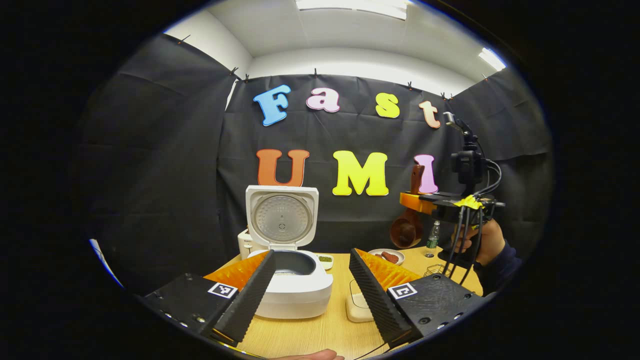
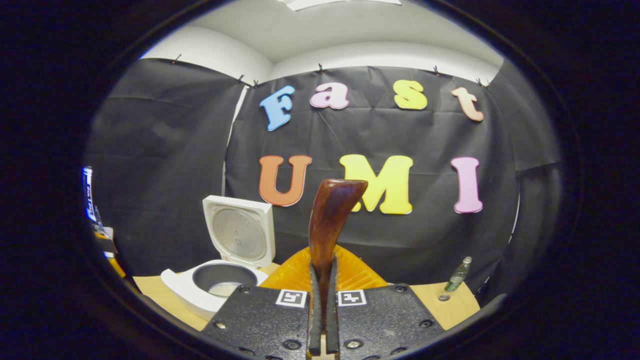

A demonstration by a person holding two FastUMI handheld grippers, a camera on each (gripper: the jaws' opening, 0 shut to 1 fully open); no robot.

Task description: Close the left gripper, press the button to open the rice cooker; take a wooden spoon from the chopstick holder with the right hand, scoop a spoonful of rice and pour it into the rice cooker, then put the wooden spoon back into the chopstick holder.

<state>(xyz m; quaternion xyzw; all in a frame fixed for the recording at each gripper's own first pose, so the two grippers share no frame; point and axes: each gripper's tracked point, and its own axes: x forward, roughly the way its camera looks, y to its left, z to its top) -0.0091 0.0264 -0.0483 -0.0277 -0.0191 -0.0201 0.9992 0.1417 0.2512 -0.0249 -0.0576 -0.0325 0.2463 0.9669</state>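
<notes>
A: Status check. Rice cooker (image 1: pixel 292 280) sits on the tabletop (image 1: pixel 320 325) with its lid (image 1: pixel 281 217) swung fully upright, inner pot exposed. Button step looks done.

B: Agreed. Left gripper (image 1: pixel 312 280) hangs just in front of the rice cooker, fingers spread wide, nothing between them. Right side?

A: Right gripper (image 2: pixel 322 320) has its 2 fingers pressed narrow onto the handle of the wooden spoon (image 2: pixel 327 220); the handle rises straight up past the fingers. In the left gripper view the same right gripper (image 1: pixel 452 202) is held high, well right of the rice cooker, with the spoon bowl (image 1: pixel 405 231) hanging below it, above the tabletop.

B: Rice in the bowl?

A: Cannot tell; its face is dark and small. Cannot pick out the chopstick holder or the rice supply with confidence either. A small plate (image 1: pixel 387 256) and a bottle (image 1: pixel 433 235) stand right of the rice cooker.

B: Judgement on step: spoon lifted, either heading to scoop or heading to pour.

A: Advice for either case: keep the clamp firm, since the handle is smooth and could pivot. Keep the bowl level while travelling. For the pour, bring the bowl over the pot centre, below the upright lid, then rotate slowly. Hold the left gripper clear of that path.
</notes>
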